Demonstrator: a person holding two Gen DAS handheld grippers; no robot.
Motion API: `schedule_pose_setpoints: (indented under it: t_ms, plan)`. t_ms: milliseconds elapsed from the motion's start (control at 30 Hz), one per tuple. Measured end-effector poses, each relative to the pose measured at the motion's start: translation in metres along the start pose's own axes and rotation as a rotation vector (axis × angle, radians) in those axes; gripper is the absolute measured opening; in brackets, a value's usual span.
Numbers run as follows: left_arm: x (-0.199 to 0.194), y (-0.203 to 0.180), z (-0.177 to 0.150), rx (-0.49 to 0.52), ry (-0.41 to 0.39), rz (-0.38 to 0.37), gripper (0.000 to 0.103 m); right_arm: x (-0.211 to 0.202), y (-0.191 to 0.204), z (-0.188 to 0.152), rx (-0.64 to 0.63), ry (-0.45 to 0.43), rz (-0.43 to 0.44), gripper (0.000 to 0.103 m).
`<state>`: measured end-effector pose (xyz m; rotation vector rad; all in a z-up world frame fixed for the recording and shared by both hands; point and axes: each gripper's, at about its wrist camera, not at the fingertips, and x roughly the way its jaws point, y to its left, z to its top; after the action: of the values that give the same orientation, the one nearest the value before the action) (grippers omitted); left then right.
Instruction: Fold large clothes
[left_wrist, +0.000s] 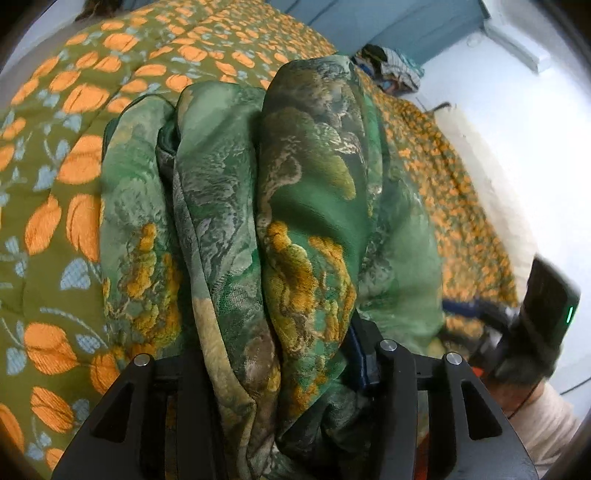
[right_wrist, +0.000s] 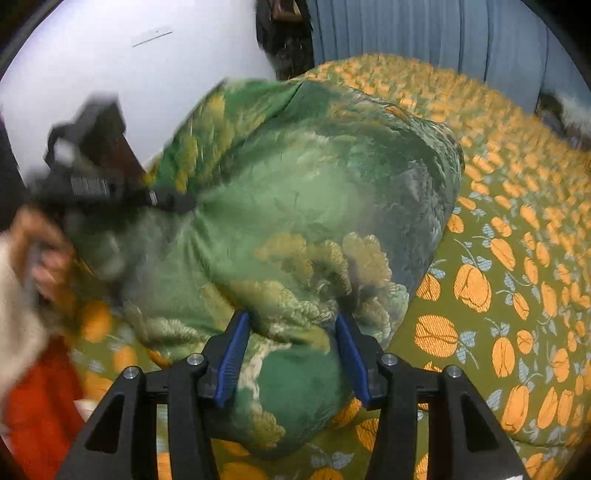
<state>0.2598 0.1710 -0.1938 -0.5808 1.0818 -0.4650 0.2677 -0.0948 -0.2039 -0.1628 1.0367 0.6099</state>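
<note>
A large green garment (left_wrist: 295, 192) with yellow and grey foliage print lies bunched on the bed. In the left wrist view it drapes thickly over my left gripper (left_wrist: 280, 369), which is shut on its folds; the fingers are mostly hidden by cloth. In the right wrist view the garment (right_wrist: 295, 206) spreads ahead, and my right gripper (right_wrist: 291, 354) stands open with its blue pads (right_wrist: 232, 358) on either side of a cloth fold, not pinching it. The left gripper (right_wrist: 110, 184) shows at the left, holding the cloth's far edge.
The bed is covered by an olive quilt (left_wrist: 74, 155) with orange flowers (right_wrist: 517, 295). A pile of other clothes (left_wrist: 395, 70) lies at the far end. A white wall (left_wrist: 535, 166) and blue curtain (right_wrist: 424, 33) border the bed. Red fabric (right_wrist: 40, 406) sits at lower left.
</note>
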Motion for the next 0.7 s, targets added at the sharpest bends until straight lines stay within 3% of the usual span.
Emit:
schedule_pose_setpoints:
  t_ms: [133,233,300,367,500,600,700]
  plan:
    - [-0.003,0.007,-0.005,-0.021,-0.008,-0.034,0.047,-0.008,-0.006,0.061,0.058,-0.037,0.022,0.05]
    - [-0.001,0.008,-0.003,-0.027,-0.009,-0.039,0.047,0.018,0.006,0.108,0.063,-0.045,0.065,0.05]
    - [0.0,0.007,-0.003,-0.023,-0.011,-0.036,0.047,0.051,0.023,0.133,0.056,-0.018,0.141,0.05]
    - [0.0,0.007,-0.005,-0.027,-0.014,-0.034,0.047,0.083,0.041,0.144,0.052,0.02,0.155,0.05]
    - [0.005,0.025,-0.01,-0.075,-0.006,-0.032,0.045,0.161,0.059,0.139,0.017,0.152,0.021,0.049]
    - [0.008,0.028,-0.008,-0.085,-0.008,-0.049,0.045,0.168,0.059,0.137,0.004,0.158,-0.007,0.047]
    - [0.006,0.028,-0.008,-0.063,-0.003,-0.054,0.045,0.146,0.049,0.138,0.041,0.124,0.048,0.047]
